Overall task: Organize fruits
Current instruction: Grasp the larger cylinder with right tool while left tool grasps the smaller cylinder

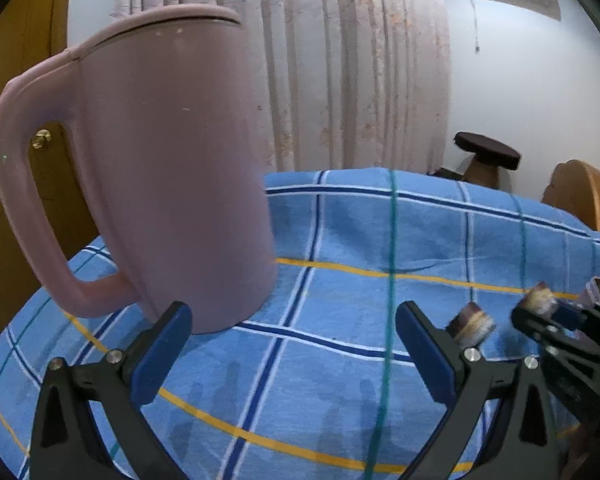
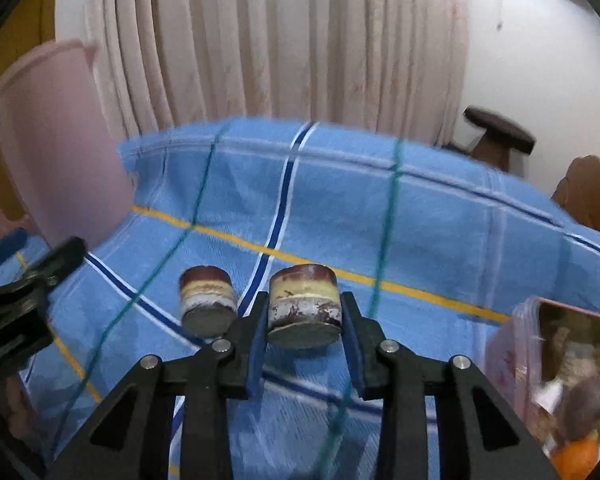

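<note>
My right gripper (image 2: 304,320) is shut on a short round piece with brown, cream and white layers (image 2: 303,304) and holds it tilted just above the blue checked cloth (image 2: 420,216). A second layered piece (image 2: 208,300) stands on the cloth to its left. In the left wrist view the same two pieces show at the right: the free one (image 1: 471,325) and the held one (image 1: 542,300) in the right gripper (image 1: 548,314). My left gripper (image 1: 296,344) is open and empty above the cloth (image 1: 340,360), in front of a pink jug (image 1: 160,168).
A clear pink box (image 2: 556,376) with mixed items and an orange fruit (image 2: 576,454) sits at the right edge. The pink jug (image 2: 56,152) stands at the left. A dark stool (image 2: 498,136) and a wooden chair (image 2: 592,196) are beyond the table.
</note>
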Motion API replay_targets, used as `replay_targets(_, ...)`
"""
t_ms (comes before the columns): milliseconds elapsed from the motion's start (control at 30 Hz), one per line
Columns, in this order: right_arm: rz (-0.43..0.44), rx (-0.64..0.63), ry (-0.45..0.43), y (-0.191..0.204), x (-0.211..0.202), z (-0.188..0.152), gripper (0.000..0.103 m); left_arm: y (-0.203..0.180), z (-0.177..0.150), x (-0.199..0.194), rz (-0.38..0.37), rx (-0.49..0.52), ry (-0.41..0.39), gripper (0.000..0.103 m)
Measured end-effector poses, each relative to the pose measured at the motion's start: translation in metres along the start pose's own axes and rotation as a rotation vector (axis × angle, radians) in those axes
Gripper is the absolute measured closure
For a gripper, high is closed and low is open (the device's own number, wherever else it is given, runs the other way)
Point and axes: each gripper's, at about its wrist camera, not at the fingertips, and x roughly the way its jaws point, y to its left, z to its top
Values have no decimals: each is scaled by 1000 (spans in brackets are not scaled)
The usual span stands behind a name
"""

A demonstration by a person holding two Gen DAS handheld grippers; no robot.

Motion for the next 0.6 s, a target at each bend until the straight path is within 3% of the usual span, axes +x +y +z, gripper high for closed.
replay_targets(100,-17,-5,-90,-1,-38,-17,67,-8,-2,-5,-57,16,-18,0)
replay_targets(300,-59,-32,-190,-8,-89,-37,67,-37,-3,-14,-168,30,-22,0)
replay_targets(433,-90,-42,-208,-19,-106,-52,67,-68,5,-6,-177,11,24,6)
replay_targets(600,-76,-10,-194,-34,-102,-52,67,-105,6,28,-155,10,156,24)
